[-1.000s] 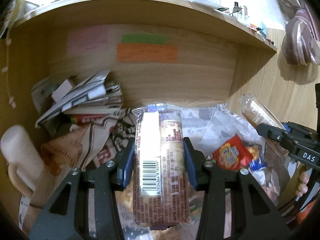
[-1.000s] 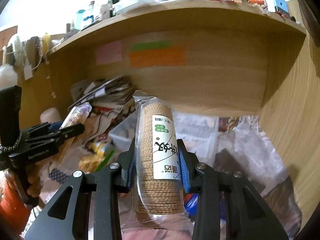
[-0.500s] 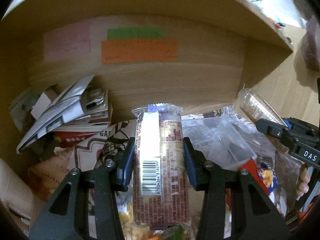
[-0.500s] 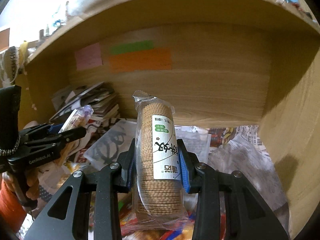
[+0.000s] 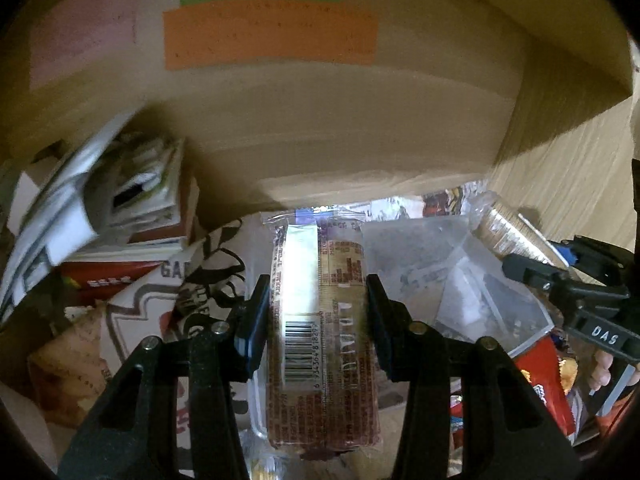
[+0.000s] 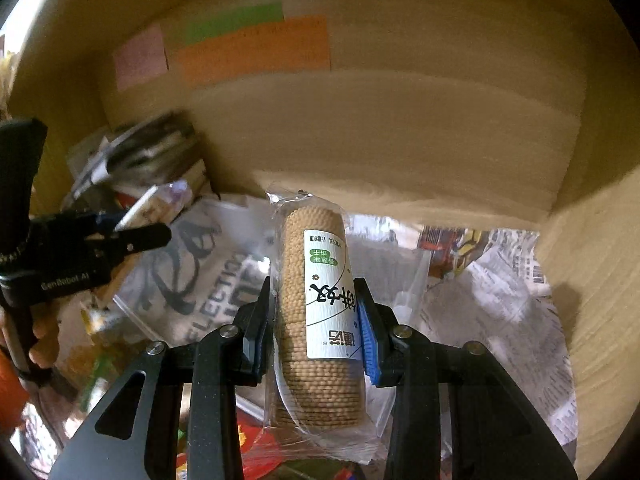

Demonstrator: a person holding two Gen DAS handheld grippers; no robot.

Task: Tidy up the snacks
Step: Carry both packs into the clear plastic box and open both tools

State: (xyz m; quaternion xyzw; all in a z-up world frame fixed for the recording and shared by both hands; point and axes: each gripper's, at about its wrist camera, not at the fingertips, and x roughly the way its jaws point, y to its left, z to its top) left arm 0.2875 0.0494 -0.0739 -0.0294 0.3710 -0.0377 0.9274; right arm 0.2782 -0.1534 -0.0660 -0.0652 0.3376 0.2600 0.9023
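Your left tongs [image 5: 316, 316] pinch the brown wafer pack [image 5: 324, 332]; your right tongs [image 6: 316, 316] pinch the cracker sleeve [image 6: 320, 312]. Pushing toward the paper pile [image 5: 92, 200], you could topple it or crush brittle crackers.

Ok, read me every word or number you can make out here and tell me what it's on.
"6 934364 818299": barcode on the brown snack pack in the left tongs.
"DAS": right tongs.
"GenRobot AI": left tongs body.
"ELECTION", partly hidden: printed bag.
Cracker roll label: Chinese, unreadable.
Sticky notes: blurred.
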